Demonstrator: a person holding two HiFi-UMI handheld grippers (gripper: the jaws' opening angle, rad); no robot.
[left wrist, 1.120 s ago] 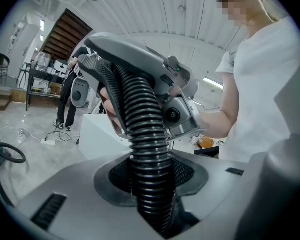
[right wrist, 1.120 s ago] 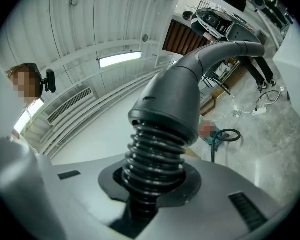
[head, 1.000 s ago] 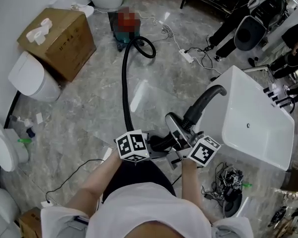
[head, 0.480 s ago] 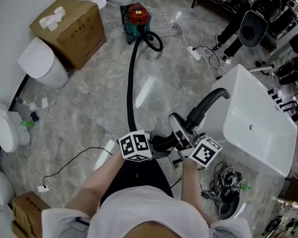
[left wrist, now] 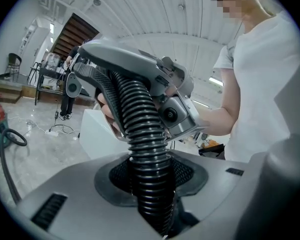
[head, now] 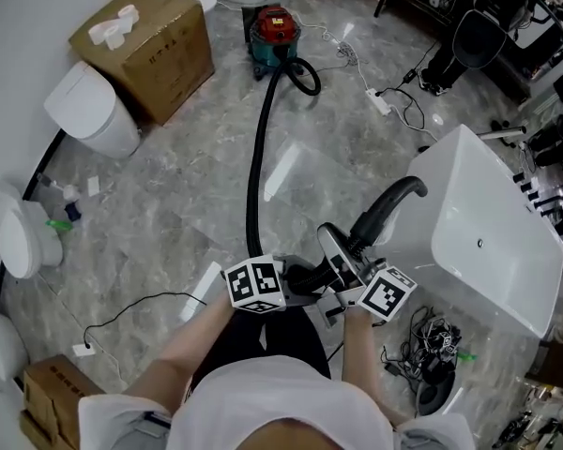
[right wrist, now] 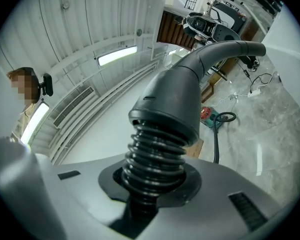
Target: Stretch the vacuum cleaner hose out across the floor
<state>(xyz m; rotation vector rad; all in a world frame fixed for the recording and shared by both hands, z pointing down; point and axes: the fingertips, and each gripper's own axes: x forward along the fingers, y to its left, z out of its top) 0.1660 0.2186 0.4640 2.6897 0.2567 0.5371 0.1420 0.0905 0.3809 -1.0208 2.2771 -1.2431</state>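
Floor [head: 169, 204]: grey marble, with open room for the run between the person and the far wall.
Hose [head: 255, 176]: laid in one long, nearly straight black line down the middle of the floor, from the machine to the person's grippers.
Vacuum cleaner [head: 274, 28]: red-topped canister standing far off at the top of the head view, well apart from the person.
Loop [head: 307, 75]: one small coil of hose lies just beside the canister, not pulled out.
Progress, judged: most of the length is extended. The loop and the raised near end are what is left to draw out and set down.
Curved handle piece [head: 385, 204]: the rigid end of the hose rises up and to the right, beside the white tub [head: 507, 251], off the floor.
Forearms [head: 195, 343]: both reach forward at waist height, close together, hands side by side over the hose end.
Left gripper [left wrist: 150, 194]: pointing slightly downward, jaws clamped on the ribbed hose a little behind the handle.
Right gripper [right wrist: 150, 184]: held about level, jaws closed round the ribbed section right under the handle's cuff.
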